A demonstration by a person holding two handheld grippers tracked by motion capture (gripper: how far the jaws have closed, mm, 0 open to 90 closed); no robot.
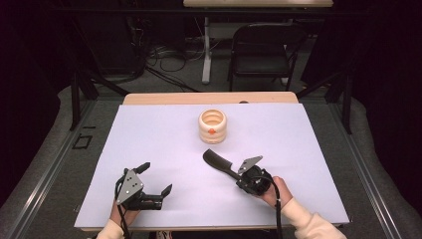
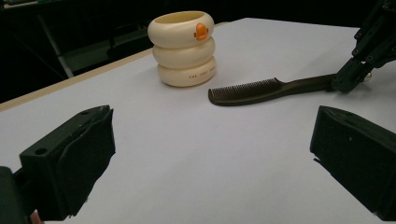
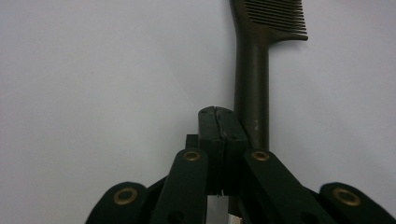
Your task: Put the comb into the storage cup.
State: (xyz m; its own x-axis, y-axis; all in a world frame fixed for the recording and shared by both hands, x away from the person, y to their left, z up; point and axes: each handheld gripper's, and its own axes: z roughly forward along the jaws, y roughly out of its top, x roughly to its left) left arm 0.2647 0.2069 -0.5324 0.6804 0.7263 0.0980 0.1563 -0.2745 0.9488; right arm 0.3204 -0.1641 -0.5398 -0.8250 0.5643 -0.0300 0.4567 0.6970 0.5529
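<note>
Black comb runs beside right claw, pads pressed together; left gripper view adds orange duck emblem; left claw spread.

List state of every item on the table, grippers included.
Comb: lying flat on the white table, handle end at the right gripper's tips.
Ringed cream holder: upright, open at the top, apart from the comb; inside not visible.
Left gripper: open, nothing between the jaws, resting low over the table.
Right gripper: shut, pads pressed together, comb handle beside them; not clearly clamped.
</note>
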